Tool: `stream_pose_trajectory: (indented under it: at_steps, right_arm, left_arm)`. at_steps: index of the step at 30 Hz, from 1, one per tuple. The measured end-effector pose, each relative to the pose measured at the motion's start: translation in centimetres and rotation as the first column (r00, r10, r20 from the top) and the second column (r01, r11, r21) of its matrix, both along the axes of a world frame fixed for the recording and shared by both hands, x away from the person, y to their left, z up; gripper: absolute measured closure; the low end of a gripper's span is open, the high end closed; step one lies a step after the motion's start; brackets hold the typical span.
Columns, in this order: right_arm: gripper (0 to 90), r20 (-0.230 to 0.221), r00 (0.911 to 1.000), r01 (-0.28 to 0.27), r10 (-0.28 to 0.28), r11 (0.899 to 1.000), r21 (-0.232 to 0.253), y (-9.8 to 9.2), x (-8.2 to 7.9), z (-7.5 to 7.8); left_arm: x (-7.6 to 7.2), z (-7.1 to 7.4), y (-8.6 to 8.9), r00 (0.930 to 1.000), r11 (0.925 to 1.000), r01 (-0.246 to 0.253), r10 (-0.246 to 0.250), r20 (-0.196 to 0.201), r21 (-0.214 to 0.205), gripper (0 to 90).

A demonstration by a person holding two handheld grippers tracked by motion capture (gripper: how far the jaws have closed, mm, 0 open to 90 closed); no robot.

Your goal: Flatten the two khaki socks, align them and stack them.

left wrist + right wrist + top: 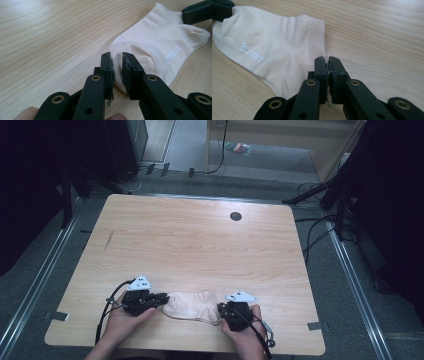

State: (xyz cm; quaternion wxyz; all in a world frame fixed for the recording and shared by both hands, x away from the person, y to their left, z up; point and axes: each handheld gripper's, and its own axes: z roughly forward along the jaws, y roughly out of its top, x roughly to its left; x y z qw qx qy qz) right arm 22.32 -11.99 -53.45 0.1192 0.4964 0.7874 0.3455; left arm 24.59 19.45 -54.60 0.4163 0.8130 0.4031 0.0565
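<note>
Sock (192,306): a pale ankle sock lying flat near the front edge of the desk (200,240), between the two hands.
Left claw (117,67): pinching the toe end, jaws slightly apart around the cloth.
Right claw (328,72): pressed together on the cuff corner.
Risk: the thin bite at the cuff may slip if both pull apart.

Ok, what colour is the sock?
Pale cream sock with small white lettering, clearest in the right gripper view.
</note>
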Motion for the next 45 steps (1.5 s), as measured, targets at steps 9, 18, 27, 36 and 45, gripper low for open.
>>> stream_pose_trajectory:
  at_steps: [9, 18, 27, 36, 45]
  right_arm:
    - [85.3, 0.068, 0.9977, -0.007, 0.008, 1.0, -0.02, 0.5, 1.5, -0.5]
    - [54.9, 0.146, 0.9887, -0.037, 0.035, 0.999, 0.01, 0.4, 2.1, -0.7]
    - [4.3, 0.241, 0.9702, 0.013, -0.027, 0.998, 0.06, -1.1, 2.0, 1.1]
    - [0.0, 0.296, 0.9535, 0.039, -0.055, 0.997, 0.06, -3.1, 2.0, 2.2]
    - [0.0, 0.298, 0.9485, 0.096, -0.109, 0.994, 0.058, -6.0, 2.3, 2.1]
  left_arm:
    - [-0.1, -0.3, 0.4, 0.9997, 0.9997, -0.023, 0.023, 0.006, -0.001, 75.7]
    - [-0.3, -0.2, 1.3, 0.9957, 0.9926, -0.057, 0.064, 0.067, -0.107, 53.7]
    - [-0.4, 1.0, 3.8, 0.9767, 0.9589, -0.178, 0.199, 0.079, -0.221, 0.0]
    - [-0.9, 1.7, 7.6, 0.9394, 0.9318, -0.274, 0.313, 0.141, -0.238, 0.0]
    - [-1.5, 1.2, 10.9, 0.9054, 0.9053, -0.368, 0.401, 0.14, -0.213, 0.0]
